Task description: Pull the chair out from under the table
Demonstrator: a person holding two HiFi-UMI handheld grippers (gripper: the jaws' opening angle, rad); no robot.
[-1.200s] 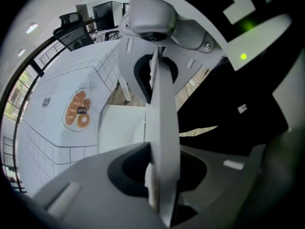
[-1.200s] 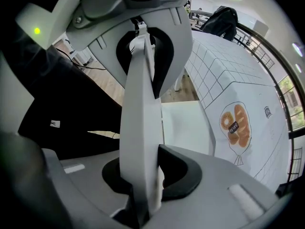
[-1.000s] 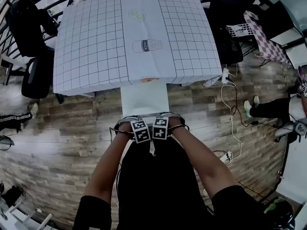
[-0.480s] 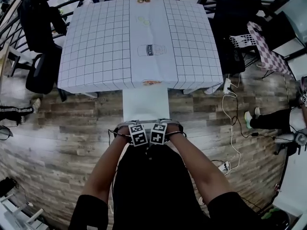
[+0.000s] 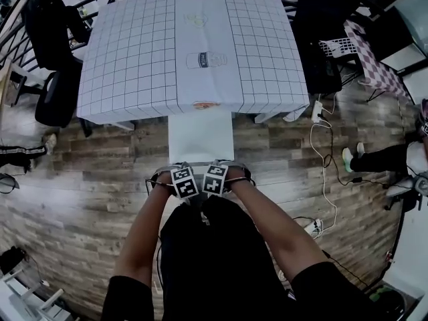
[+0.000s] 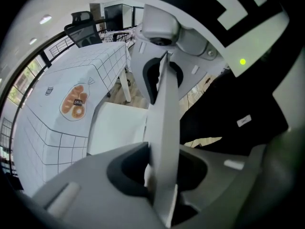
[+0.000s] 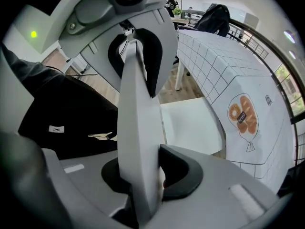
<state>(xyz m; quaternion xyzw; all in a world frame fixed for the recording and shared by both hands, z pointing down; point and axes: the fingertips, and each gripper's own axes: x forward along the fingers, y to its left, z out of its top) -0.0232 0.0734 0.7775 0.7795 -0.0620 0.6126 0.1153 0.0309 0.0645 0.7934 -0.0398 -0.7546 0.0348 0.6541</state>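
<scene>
A white chair stands in front of the table (image 5: 134, 52), which wears a grid-patterned cloth. Its seat (image 5: 200, 136) shows between the table edge and my hands. In the head view my left gripper (image 5: 184, 180) and right gripper (image 5: 215, 178) sit side by side on the top of the chair's back and point down. In the left gripper view my left gripper (image 6: 159, 175) is shut on the backrest's thin white edge (image 6: 164, 113). The right gripper view has the backrest (image 7: 136, 109) between the jaws of my right gripper (image 7: 140, 175), which are opening while the pads still touch it.
Black office chairs stand left of the table (image 5: 53, 92) and at its far right corner (image 5: 321, 19). A white cable with a power strip (image 5: 321, 152) runs over the wooden floor on the right. Someone's legs and shoes (image 5: 374, 156) are at the right edge.
Both grippers and the chair back have come a little toward the person, away from the table. A bit more of the seat shows.
</scene>
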